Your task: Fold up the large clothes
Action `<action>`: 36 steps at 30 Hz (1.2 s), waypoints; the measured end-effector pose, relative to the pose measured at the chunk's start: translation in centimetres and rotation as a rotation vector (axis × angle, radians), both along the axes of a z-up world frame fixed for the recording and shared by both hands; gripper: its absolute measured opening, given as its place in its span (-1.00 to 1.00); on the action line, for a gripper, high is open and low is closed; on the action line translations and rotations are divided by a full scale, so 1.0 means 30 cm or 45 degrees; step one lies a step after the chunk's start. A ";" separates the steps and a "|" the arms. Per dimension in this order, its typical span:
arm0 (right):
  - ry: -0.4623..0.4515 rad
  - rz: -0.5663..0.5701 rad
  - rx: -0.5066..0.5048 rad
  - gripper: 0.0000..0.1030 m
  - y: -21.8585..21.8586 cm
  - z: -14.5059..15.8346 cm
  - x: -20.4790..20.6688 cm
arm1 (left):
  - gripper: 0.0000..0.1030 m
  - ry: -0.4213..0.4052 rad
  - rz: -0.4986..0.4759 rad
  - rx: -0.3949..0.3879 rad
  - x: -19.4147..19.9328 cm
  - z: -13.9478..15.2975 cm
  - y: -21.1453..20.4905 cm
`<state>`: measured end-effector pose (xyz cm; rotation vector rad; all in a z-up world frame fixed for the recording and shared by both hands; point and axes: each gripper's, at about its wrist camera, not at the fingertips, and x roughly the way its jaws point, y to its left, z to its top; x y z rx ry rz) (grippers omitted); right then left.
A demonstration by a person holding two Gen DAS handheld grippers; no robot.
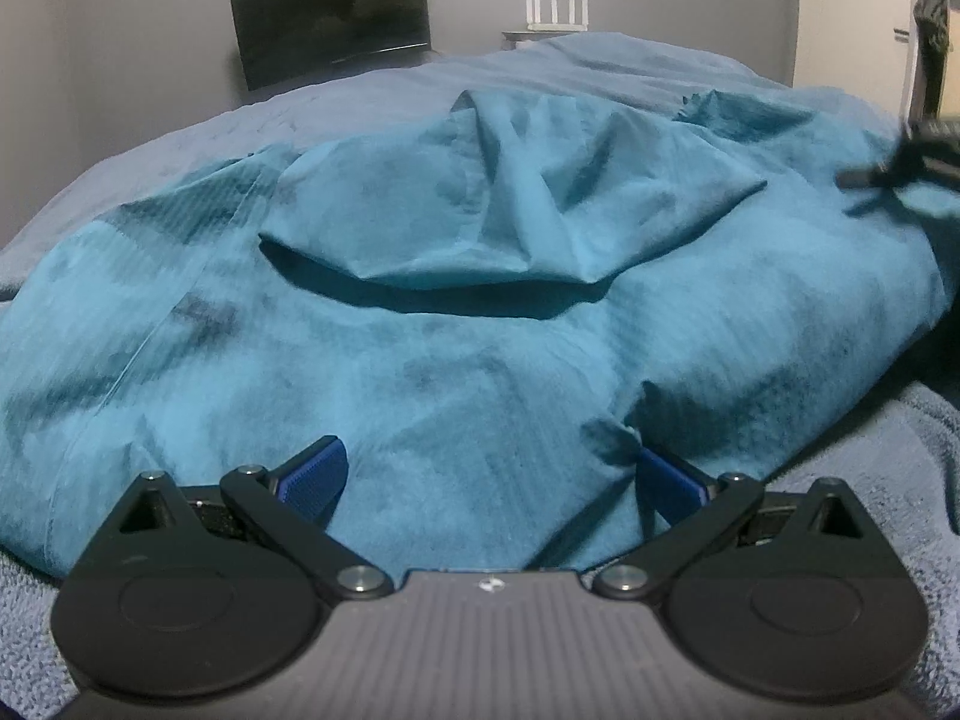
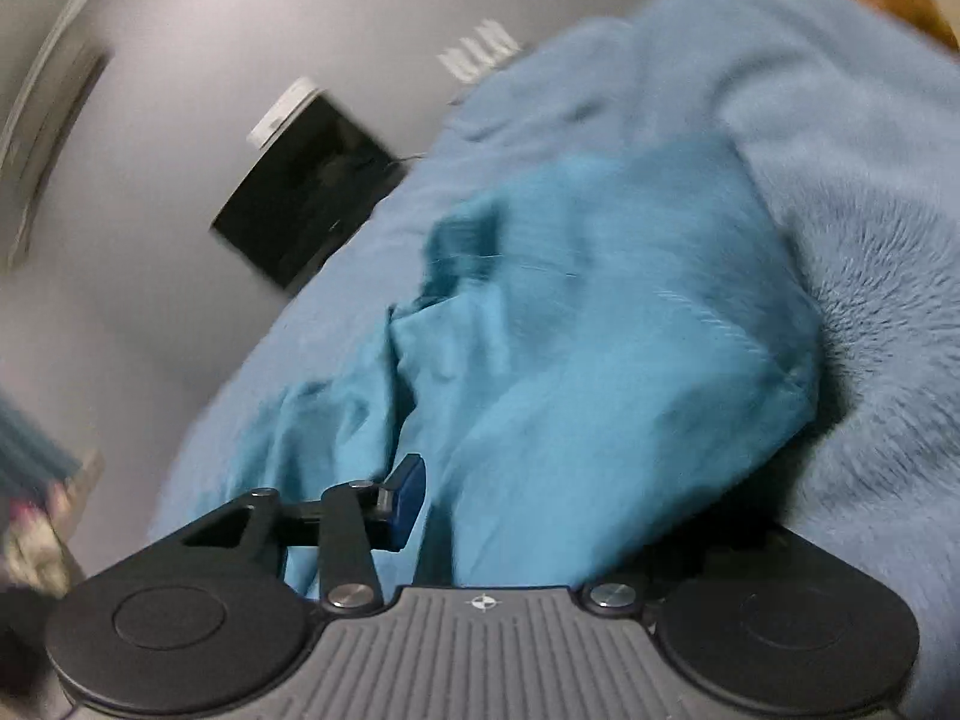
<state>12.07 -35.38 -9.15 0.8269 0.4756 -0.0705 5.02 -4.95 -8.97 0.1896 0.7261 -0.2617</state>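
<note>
A large teal garment (image 1: pixel 456 312) lies rumpled on a bed with a grey-blue blanket (image 1: pixel 384 90), one flap folded over its middle. My left gripper (image 1: pixel 489 474) is open at the garment's near edge, with cloth lying between the two blue pads (image 1: pixel 315 474). In the right wrist view the teal garment (image 2: pixel 588 330) fills the middle and drapes over my right gripper (image 2: pixel 510 498). Only its left blue pad (image 2: pixel 408 498) shows; the right finger is hidden under cloth. The view is tilted and blurred. The right gripper also appears at the right edge of the left wrist view (image 1: pixel 912 156).
A black monitor (image 1: pixel 330 18) stands against the grey wall behind the bed, with a white router (image 1: pixel 555 12) beside it. A fluffy grey-blue blanket (image 2: pixel 870 240) rises on the right of the garment. A door frame (image 1: pixel 912 30) is at the far right.
</note>
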 end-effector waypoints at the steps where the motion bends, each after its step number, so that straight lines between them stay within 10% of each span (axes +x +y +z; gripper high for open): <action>1: -0.017 -0.004 0.076 -0.06 -0.020 -0.011 0.013 | 1.00 -0.003 -0.005 0.012 0.000 -0.002 -0.005; 4: -0.032 -0.006 0.094 -0.70 -0.019 -0.011 0.044 | 1.00 -0.007 -0.015 0.031 0.011 -0.004 -0.015; 7: -0.137 -0.006 -0.024 -0.87 -0.007 0.037 0.016 | 1.00 -0.015 -0.039 -0.011 0.032 0.004 -0.023; 12: -0.338 -0.067 -0.186 -0.89 -0.049 0.144 0.008 | 1.00 -0.053 -0.143 -0.032 0.105 0.019 -0.090; 18: -0.236 -0.079 -0.156 -0.88 -0.138 0.102 0.101 | 1.00 -0.079 -0.186 0.192 0.141 -0.040 -0.226; 24: -0.200 -0.084 -0.061 -0.58 -0.188 0.080 0.144 | 1.00 -0.030 -0.262 -0.087 0.074 0.059 -0.151; 29: -0.174 -0.096 -0.043 -0.40 -0.214 0.063 0.098 | 1.00 -0.094 -0.084 -0.296 0.150 0.193 -0.142; 36: -0.180 -0.080 -0.045 -0.40 -0.190 0.058 0.079 | 1.00 0.026 -0.171 -0.030 0.198 0.065 -0.332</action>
